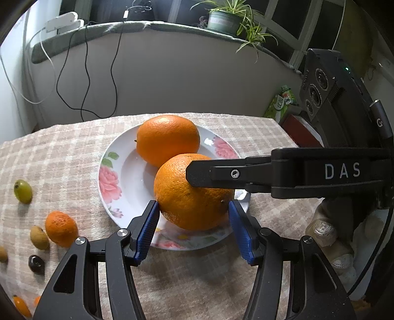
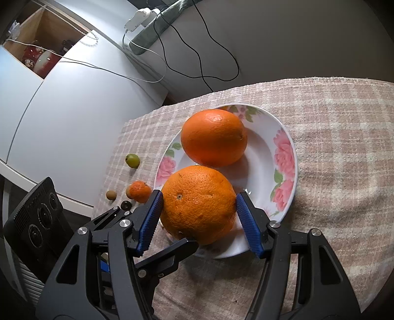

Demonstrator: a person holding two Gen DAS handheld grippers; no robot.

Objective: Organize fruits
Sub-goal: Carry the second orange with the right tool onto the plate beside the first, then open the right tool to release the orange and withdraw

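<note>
A floral white plate (image 1: 110,169) (image 2: 283,157) on the checked cloth holds two big oranges. The far orange (image 1: 168,139) (image 2: 213,137) lies free. The near orange (image 1: 192,194) (image 2: 198,204) sits at the plate's near rim between the blue pads of both grippers. My left gripper (image 1: 194,230) touches it with its left pad; the right pad is close. My right gripper (image 2: 199,221) flanks it closely on both sides, and its black finger (image 1: 209,173) crosses the orange in the left wrist view. Whether either grips it is unclear.
Left of the plate lie a small mandarin (image 1: 61,229) (image 2: 139,191), a green fruit (image 1: 23,191) (image 2: 132,160), tan longans (image 1: 39,237) (image 2: 111,195) and a dark fruit (image 1: 36,264). A wall with hanging cables (image 1: 86,81) stands behind the table; a potted plant (image 1: 225,21) sits on the ledge.
</note>
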